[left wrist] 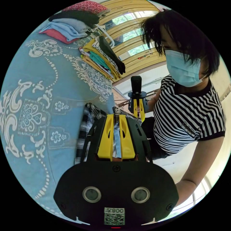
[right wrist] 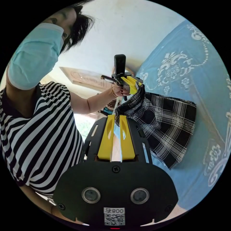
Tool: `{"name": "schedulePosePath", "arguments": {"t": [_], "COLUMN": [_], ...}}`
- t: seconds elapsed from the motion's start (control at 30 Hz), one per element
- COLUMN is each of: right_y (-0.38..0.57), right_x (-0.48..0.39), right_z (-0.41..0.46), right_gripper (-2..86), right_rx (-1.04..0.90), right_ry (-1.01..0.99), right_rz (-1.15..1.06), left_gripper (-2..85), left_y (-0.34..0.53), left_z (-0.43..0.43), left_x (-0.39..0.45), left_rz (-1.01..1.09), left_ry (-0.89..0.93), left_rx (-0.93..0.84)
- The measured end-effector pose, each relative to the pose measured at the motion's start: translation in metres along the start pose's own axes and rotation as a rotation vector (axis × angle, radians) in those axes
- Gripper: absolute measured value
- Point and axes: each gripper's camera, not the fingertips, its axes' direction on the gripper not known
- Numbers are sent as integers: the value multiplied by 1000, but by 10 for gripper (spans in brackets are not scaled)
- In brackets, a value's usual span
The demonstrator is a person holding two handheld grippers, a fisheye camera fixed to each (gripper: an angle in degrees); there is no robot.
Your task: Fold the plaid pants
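Blue cloth (left wrist: 48,101) with a white ornamental print covers the surface on which the plaid pants (left wrist: 87,120) lie. In the left gripper view, the left gripper (left wrist: 116,116) has its two yellow jaws drawn close together on an edge of the pants, the fabric rising from between their tips and spreading out beyond them to one side over the cloth. Past those tips, the right gripper (left wrist: 139,111) is clamped on another part of the same edge, and a taut band of plaid runs between the two. Farther off beyond the jaws sit two stacks of folded clothes: a yellow stack (left wrist: 103,59) and, further still, a stack (left wrist: 72,21) with red, blue and dark pieces. A person in a striped shirt (left wrist: 187,118) leans in beside the grippers. In the right gripper view, the right gripper (right wrist: 117,117) pinches the edge of the pants (right wrist: 166,125) at its jaw tips, the left gripper (right wrist: 132,87) sits just beyond, held by a hand (right wrist: 118,91), and the pants hang from both and drape onto the cloth (right wrist: 182,62) to the side.
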Motion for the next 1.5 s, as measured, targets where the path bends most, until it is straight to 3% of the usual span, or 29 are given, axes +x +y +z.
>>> {"name": "schedulePosePath", "arguments": {"t": [0.47,1.0,1.2,1.37,1.5], "right_y": [-74,-125,-137,-162,-195], "right_x": [6,-8,-9,-30,-44], "right_z": [214,400,461,468,451], "right_gripper": [26,58,49,51,60], "right_rx": [-380,-596,-718,-699,-591], "right_ry": [-36,103,147,26,209], "right_rz": [-98,-178,-166,-153,-235], "left_gripper": [27,70,78,92,112], "left_y": [234,415,490,534,562], "left_z": [-101,-176,-203,-197,-173], "left_x": [49,106,158,229,261], "left_rz": [-285,-395,-493,-551,-673], "left_ry": [-106,-190,-324,-439,-455], "left_rx": [97,162,360,553,585]}}
